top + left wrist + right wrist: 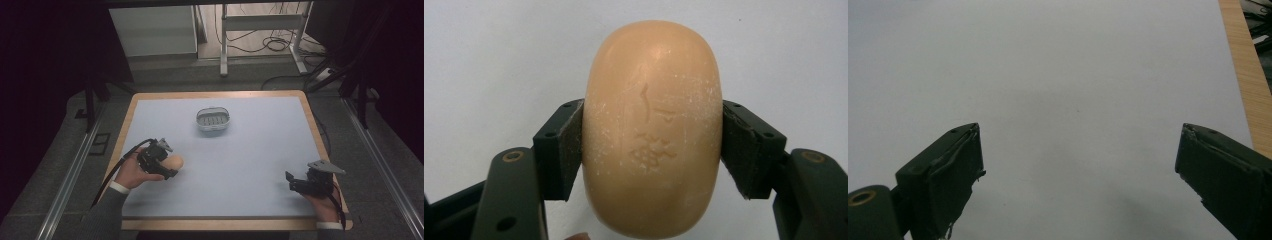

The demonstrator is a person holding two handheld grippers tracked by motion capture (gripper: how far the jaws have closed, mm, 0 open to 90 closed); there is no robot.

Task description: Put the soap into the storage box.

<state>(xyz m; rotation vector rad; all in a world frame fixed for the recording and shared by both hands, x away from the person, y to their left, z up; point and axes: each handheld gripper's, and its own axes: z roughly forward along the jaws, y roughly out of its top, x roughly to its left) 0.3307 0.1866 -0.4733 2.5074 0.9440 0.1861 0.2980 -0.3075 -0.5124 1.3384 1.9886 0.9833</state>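
Here a bar of soap (652, 130) is being held in the left gripper (167, 167), near the left edge of the table (150, 96) and on its near half. The bar is being pinched across its narrow width, the two pads (570, 145) being pressed flat against its long sides, so the rounded ends are being left free and the stamped face is being kept toward the camera. A grip of this kind is probably being used because the smooth, curved bar would otherwise be liable to slip. In the high view the soap is being kept low over the pale sheet (250, 150); whether it is being touched to that surface cannot be told.

The soap dish (213, 120) is being left alone toward the far middle of the table, well apart from the bar, and is likely being reserved as its destination.

The right gripper (295, 182) is being held at the near right, its jaws being kept wide apart with nothing between them, seemingly so that it stays out of the way.
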